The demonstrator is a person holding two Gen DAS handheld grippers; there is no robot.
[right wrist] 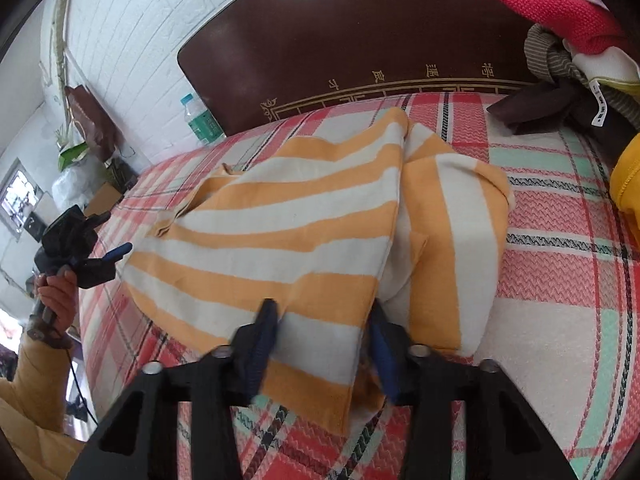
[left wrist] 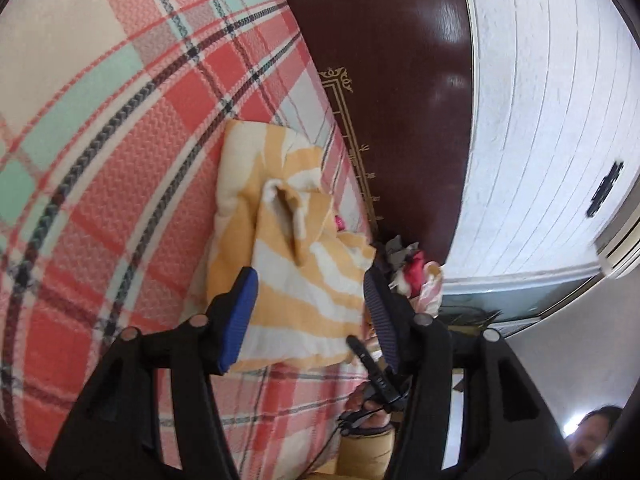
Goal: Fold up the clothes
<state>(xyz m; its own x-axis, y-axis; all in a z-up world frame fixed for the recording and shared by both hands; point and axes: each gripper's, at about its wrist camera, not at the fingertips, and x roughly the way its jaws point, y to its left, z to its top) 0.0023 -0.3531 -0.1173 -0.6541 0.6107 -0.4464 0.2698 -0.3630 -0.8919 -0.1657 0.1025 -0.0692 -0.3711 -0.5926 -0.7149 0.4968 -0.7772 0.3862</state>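
Striped garment (right wrist: 304, 232) lies between right hand-held gripper (right wrist: 324, 320) fingers (on the bedspread (right wrist: 560, 280)).

A plaid-covered bed (right wrist: 560, 272) carries the striped garment (right wrist: 280, 232) and a clothes heap (right wrist: 568, 64).

A bed is filling both views, its plaid cover (right wrist: 560, 248) showing coral, mint and cream squares crossed by dark lines. A glossy dark-brown headboard (right wrist: 360, 32) with gold trim and gold characters is standing at the bed's far edge, catching pale reflections of daylight. Behind it, a white-painted brick wall (left wrist: 540, 120) is running across. A clear plastic bottle (right wrist: 200, 120) with a green label is standing beside the headboard's corner. A small bright window (right wrist: 20, 196) is showing at the far left of the right wrist view.
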